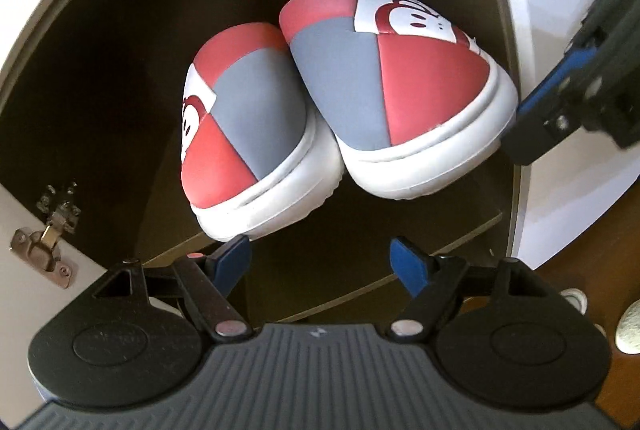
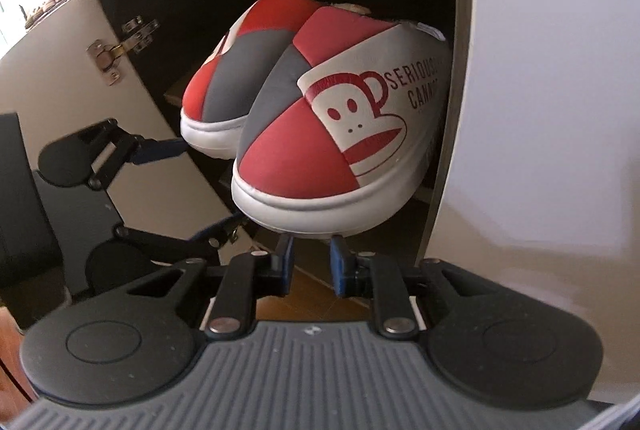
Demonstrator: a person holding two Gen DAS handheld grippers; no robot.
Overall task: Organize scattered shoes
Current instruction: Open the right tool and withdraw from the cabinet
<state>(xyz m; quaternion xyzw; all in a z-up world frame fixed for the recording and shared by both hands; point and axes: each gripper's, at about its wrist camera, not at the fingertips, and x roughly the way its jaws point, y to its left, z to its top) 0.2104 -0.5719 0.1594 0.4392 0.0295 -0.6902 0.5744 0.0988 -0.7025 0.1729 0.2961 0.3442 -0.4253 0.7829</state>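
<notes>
Two red, grey and white slippers with a monkey face sit side by side on a dark shelf inside an open cabinet, toes toward me. In the left wrist view the left slipper (image 1: pixel 248 134) is just beyond my left gripper (image 1: pixel 320 262), which is open and empty. The right slipper (image 1: pixel 400 86) lies beside it. In the right wrist view the right slipper (image 2: pixel 340 134) is just above my right gripper (image 2: pixel 312 258), whose blue fingers stand a small gap apart, holding nothing. The left slipper (image 2: pixel 236 78) sits behind it. The right gripper also shows in the left wrist view (image 1: pixel 560 102), next to the right slipper's sole.
The shelf (image 1: pixel 400 230) has a front edge under the slippers' toes. The open cabinet door with a metal hinge (image 1: pixel 44 242) is at the left; a white cabinet side (image 2: pixel 540 110) is at the right. Wooden floor (image 1: pixel 560 278) lies below. Other shoes (image 2: pixel 52 0) are far left.
</notes>
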